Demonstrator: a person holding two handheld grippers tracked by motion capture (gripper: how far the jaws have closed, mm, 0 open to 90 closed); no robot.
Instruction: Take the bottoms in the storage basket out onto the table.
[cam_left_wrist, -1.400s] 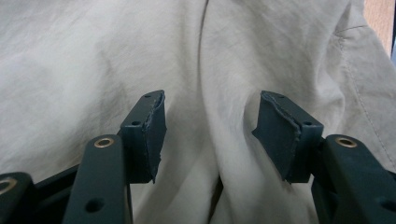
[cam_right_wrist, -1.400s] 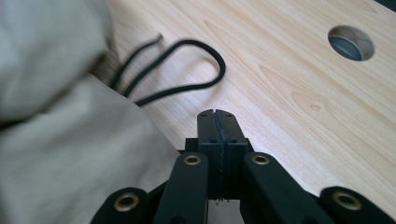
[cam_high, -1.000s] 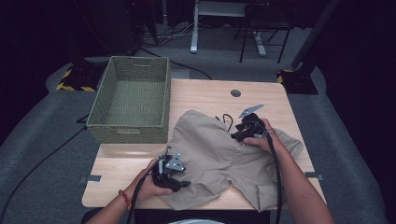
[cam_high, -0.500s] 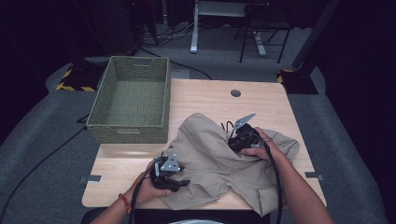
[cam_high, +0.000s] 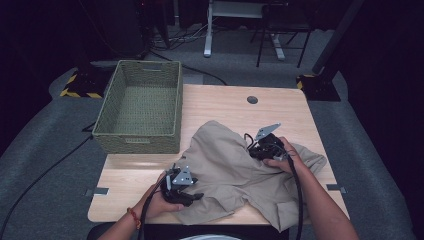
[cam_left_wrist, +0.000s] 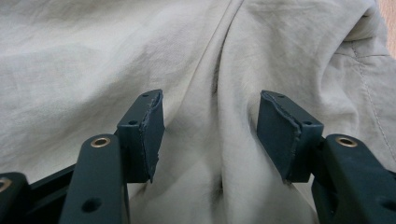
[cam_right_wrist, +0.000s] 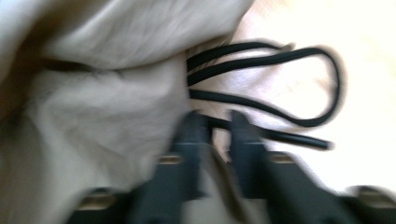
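Since a second ago the right gripper (cam_high: 260, 145) has slid toward 9 o'clock across the table (cam_high: 220, 105), dragging the far edge of the beige garment (cam_high: 235, 170) with it, so the cloth now bunches into a raised fold near centre instead of lying flat. Its jaws have just been closing; in the right gripper view they stand nearly together, a thin pinch of fabric edge and a black drawstring (cam_right_wrist: 299, 88) between them, pads pressing on the cloth. Blur is heavy there, so the exact bite is hard to read. Drawstring loops out onto bare wood at 2 o'clock of the jaws.

Left gripper (cam_high: 182, 185) sits unmoved at the garment's near-left corner, roughly 7 o'clock of the table. In the left gripper view (cam_left_wrist: 210, 135) its jaws stand apart, lying on the cloth with a ridge of fabric rising between them; pads not pressing on it.

Garment covers the near-right half of the table, one part hanging over the near edge at 5 o'clock. Green woven basket (cam_high: 137, 140) stands at 10 o'clock on the table's far-left corner, just beside the cloth, not touching it.
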